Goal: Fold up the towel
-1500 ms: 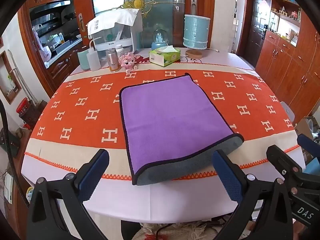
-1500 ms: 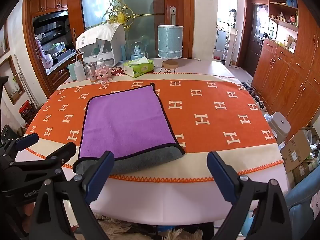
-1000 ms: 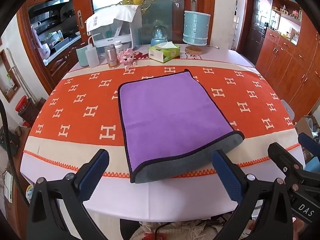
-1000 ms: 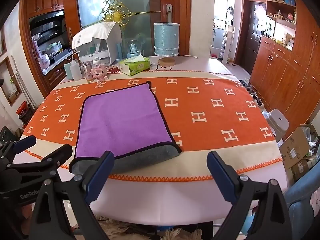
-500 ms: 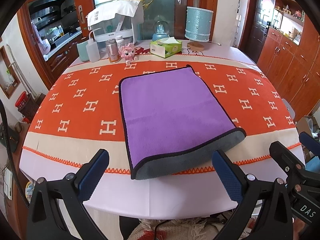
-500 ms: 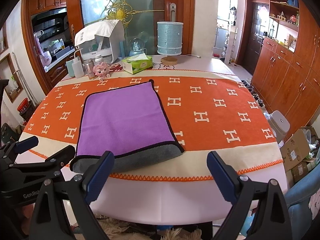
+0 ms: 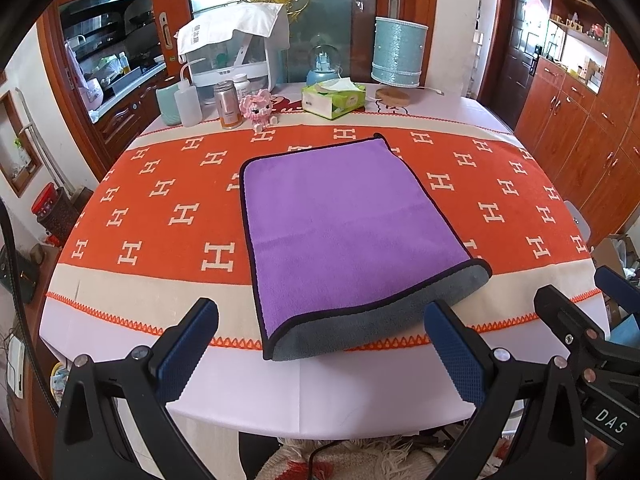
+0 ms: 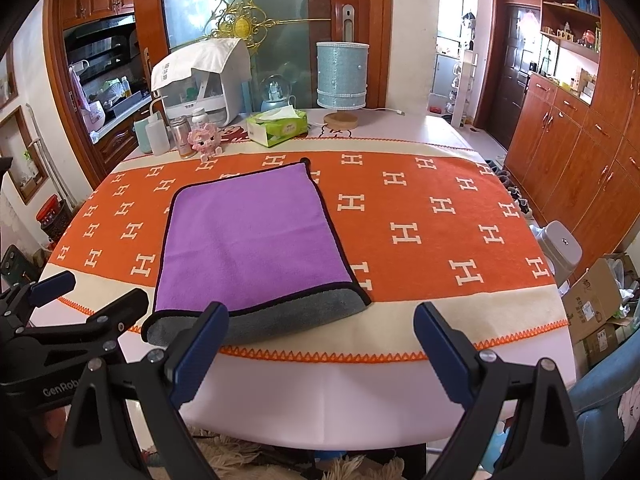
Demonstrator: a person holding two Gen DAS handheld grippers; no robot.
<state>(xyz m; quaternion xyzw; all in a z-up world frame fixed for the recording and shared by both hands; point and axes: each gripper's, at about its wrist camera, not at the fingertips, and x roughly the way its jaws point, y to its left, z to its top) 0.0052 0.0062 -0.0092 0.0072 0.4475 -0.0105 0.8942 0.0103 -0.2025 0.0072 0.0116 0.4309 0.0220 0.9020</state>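
A purple towel (image 7: 340,224) with a dark hem lies folded flat on the orange H-patterned tablecloth (image 7: 160,208). Its grey underside (image 7: 384,320) shows along the near edge. It also shows in the right wrist view (image 8: 252,236). My left gripper (image 7: 320,344) is open and empty, held above the table's near edge just short of the towel. My right gripper (image 8: 320,344) is open and empty, in front of the towel's near right corner. The right gripper shows at the right of the left wrist view (image 7: 592,320); the left gripper shows at the left of the right wrist view (image 8: 80,312).
At the table's far side stand a tissue box (image 7: 334,100), a blue lamp (image 7: 398,52), a snow globe (image 7: 324,64), a pink toy (image 7: 258,110), bottles (image 7: 188,98) and a covered white appliance (image 7: 232,52). Wooden cabinets (image 8: 580,140) line the right wall.
Both views drift slightly; the towel and table items have not moved. Both grippers stay open and empty.
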